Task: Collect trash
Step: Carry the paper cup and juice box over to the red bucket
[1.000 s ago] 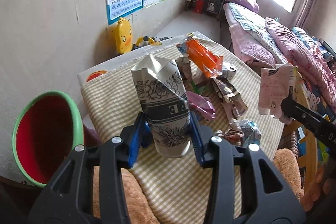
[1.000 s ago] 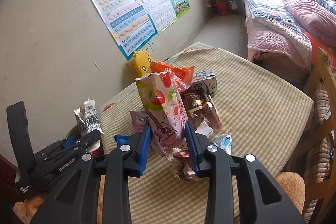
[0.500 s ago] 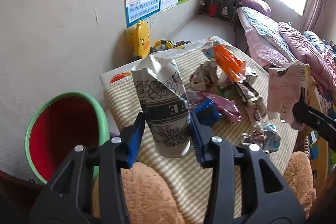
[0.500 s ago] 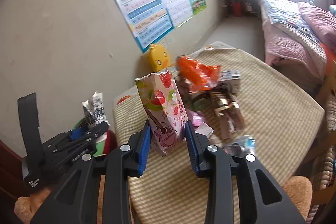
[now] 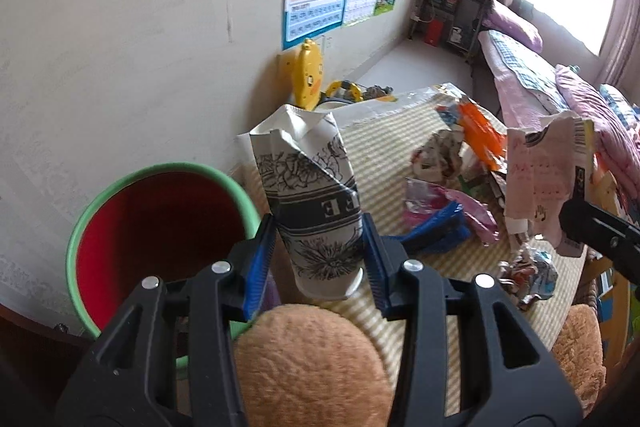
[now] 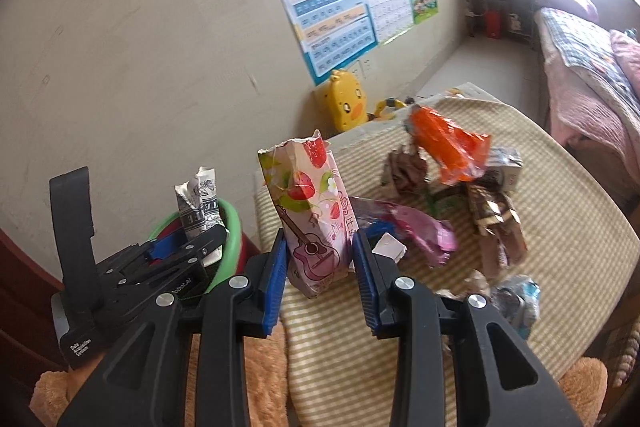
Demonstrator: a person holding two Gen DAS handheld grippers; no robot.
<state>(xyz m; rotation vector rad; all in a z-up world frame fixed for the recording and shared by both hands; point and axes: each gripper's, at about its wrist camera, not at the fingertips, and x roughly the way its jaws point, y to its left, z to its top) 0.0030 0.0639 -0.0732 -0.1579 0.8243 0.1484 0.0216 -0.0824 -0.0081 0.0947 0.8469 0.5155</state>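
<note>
Carry-to-bin step in hand. Left gripper (image 5: 318, 259) is clamped on a crushed paper coffee cup (image 5: 308, 195); right gripper (image 6: 320, 279) is clamped on a torn strawberry-print carton (image 6: 310, 211). The green-rimmed red bucket (image 5: 160, 227) sits just left of the left gripper, below the table edge (image 5: 248, 167). Judged next: bring each item over the rim, then release. Room above the bucket looks open; the wall is close behind it.

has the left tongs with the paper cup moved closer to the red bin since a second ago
Yes. The left tongs, shut on the paper cup, have swung toward the red bin: the bin now sits larger and nearer the cup in the left wrist view.
</note>
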